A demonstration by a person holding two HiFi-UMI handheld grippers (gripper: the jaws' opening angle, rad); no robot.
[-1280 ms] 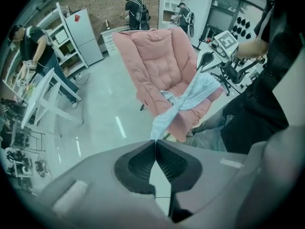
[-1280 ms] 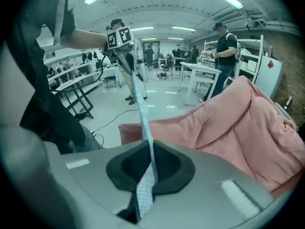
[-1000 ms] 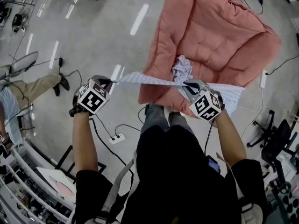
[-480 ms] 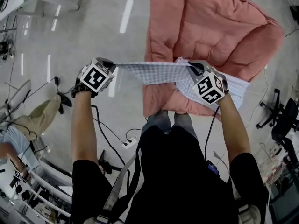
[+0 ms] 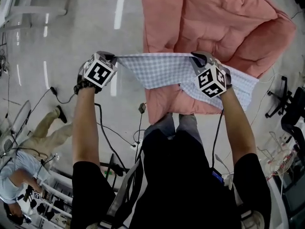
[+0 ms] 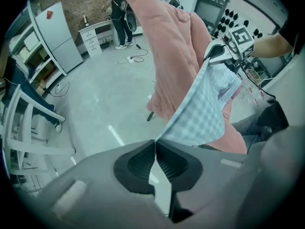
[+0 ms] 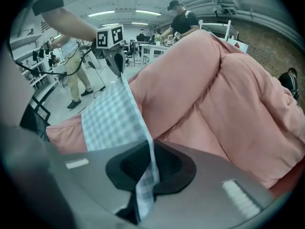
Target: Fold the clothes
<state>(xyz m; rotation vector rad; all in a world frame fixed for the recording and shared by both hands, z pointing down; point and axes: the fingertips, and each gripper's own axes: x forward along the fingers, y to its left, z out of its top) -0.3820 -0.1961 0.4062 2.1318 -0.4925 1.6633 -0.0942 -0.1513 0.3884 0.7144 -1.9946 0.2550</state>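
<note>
Left claw (image 5: 114, 58) and right claw (image 5: 194, 56) are each pinched shut on a top corner of the checked cloth (image 5: 162, 70), so its long edge runs straight across between them, held up over the pink quilt (image 5: 224, 23), neither hand really nearer.

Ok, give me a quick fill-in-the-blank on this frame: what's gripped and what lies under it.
1. The left gripper and the right gripper are each ___ on the checked cloth.
2. The cloth's top edge runs ___ the two grippers.
3. Below the cloth lies a quilt coloured ___.
Missing words: shut; between; pink.
</note>
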